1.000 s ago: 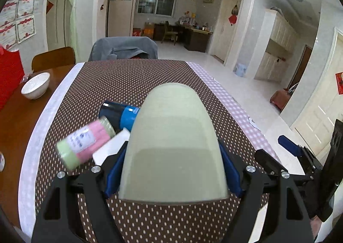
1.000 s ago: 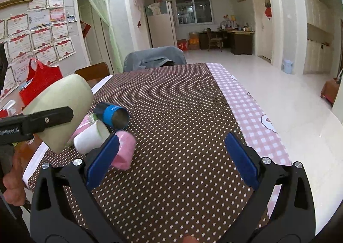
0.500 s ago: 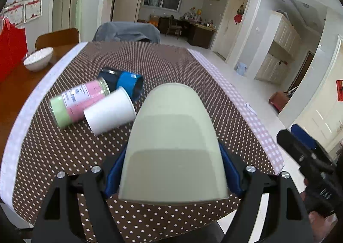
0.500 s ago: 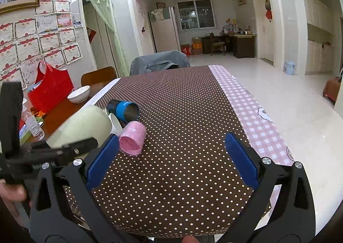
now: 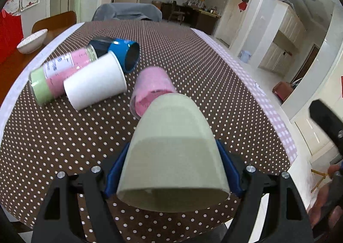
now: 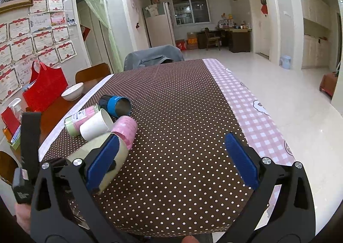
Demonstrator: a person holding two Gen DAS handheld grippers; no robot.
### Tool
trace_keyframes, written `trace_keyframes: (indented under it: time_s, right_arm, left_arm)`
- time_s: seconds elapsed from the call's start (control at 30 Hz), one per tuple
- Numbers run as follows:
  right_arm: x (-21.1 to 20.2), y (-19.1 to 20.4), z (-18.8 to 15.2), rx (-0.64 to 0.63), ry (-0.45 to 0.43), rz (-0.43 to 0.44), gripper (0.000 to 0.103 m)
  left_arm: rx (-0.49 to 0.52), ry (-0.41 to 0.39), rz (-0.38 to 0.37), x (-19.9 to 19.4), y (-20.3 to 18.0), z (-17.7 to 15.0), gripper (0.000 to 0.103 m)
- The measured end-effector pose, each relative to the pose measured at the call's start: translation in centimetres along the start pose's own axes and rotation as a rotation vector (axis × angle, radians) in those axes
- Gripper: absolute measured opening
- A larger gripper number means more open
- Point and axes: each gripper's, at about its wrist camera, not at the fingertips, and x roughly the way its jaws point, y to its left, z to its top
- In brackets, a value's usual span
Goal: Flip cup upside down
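i hold the pale green cup (image 5: 173, 148) clamped between the blue pads of my left gripper (image 5: 173, 174), above the near end of the polka-dot tablecloth (image 5: 64, 135), its open mouth towards the camera and its closed base pointing away at the pink cup (image 5: 152, 90). my right gripper (image 6: 171, 157) hangs spread wide with nothing between its pads, off to the side over the cloth.

to finish the flip well, i judge i should roll the wrist until the rim faces squarely down, lower it onto bare cloth short of the pink cup, and let go only once the whole rim sits flat; an uneven rim could tip it.

nearby lie a white paper cup (image 5: 96, 82), a blue can (image 5: 120, 54) and a pink jar with a green lid (image 5: 55, 75). the jar carries a white label, its print too small to read. the wall certificates (image 6: 32, 39) are likewise unreadable.
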Motion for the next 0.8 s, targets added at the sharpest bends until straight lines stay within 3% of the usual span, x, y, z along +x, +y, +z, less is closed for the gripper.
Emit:
trace_keyframes:
  time_s: [0.27, 0.37, 0.8]
  right_arm:
    - [0.1, 0.1, -0.1, -0.005, 0.007, -0.003, 0.097]
    - [0.1, 0.3, -0.1, -0.008, 0.009, 0.003, 0.097]
    - [0.1, 1.3, 0.4, -0.012, 0.021, 0.04, 0.097]
  left_arm:
    - [0.063, -0.01, 0.104, 0.4, -0.5, -0.8, 0.078]
    - [0.082, -0.035, 0.105, -0.7, -0.6, -0.8, 0.083]
    - [0.022, -0.124, 0.154, -5.6, 2.1, -0.7, 0.083]
